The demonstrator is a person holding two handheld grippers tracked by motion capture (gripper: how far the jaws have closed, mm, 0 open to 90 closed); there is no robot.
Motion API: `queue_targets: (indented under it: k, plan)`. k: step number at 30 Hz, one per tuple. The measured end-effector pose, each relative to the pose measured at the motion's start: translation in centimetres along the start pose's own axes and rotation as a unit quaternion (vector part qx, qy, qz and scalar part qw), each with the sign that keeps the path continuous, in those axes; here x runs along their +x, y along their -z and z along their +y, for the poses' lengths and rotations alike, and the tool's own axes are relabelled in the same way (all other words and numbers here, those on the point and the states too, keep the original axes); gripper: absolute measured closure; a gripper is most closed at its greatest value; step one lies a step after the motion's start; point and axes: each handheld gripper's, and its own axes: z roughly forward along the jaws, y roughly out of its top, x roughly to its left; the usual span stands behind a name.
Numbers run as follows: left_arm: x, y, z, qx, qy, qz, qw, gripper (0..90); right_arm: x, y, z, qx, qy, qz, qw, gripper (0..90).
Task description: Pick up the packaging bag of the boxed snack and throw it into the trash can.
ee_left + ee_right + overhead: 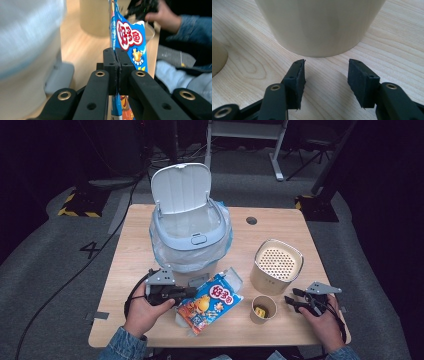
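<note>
Jaws pinching snack bag (130,37), bin (190,227) beside, paper cup (263,308) near

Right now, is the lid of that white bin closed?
No. In the high view the bin has its lid tipped up and back.

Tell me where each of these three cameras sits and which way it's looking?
High view: above the person's side, looking forward and down on the table; forearms and both hands show.
Left gripper view: rides the left gripper, facing across the table; jaws shut on the snack bag.
Right gripper view: rides the right gripper, low, facing the beige container; jaws open.
Shared: the snack bag, in the high and left gripper views.
</note>
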Motion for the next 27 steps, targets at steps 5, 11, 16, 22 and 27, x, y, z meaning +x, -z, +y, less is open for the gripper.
queue_targets:
  k: [5, 11, 16, 22, 27]
  plan:
    - [-0.1, 1.2, 1.7, -0.054, -0.022, -0.004, 0.9983, 88.3, 0.0, 0.0, 0.0, 0.000, 0.000, 0.000, 1.0000, 48.3]
    - [-0.2, 1.9, 3.6, -0.096, -0.039, -0.004, 0.9946, 88.3, 0.0, 0.0, 0.0, 0.000, 0.000, 0.000, 1.0000, 48.3]
    - [0.1, 2.2, 5.1, -0.111, -0.043, 0.002, 0.9929, 88.3, 0.0, 0.0, 0.0, 0.000, 0.000, 0.000, 1.0000, 48.3]
    - [0.3, 2.7, 7.1, -0.127, -0.049, 0.009, 0.9906, 88.3, 0.0, 0.0, 0.0, 0.000, 0.000, -0.001, 1.0000, 47.8]
    - [0.3, 3.1, 8.7, -0.138, -0.058, 0.013, 0.9887, 88.3, 0.0, 0.0, 0.0, 0.000, 0.000, -0.001, 1.0000, 47.7]
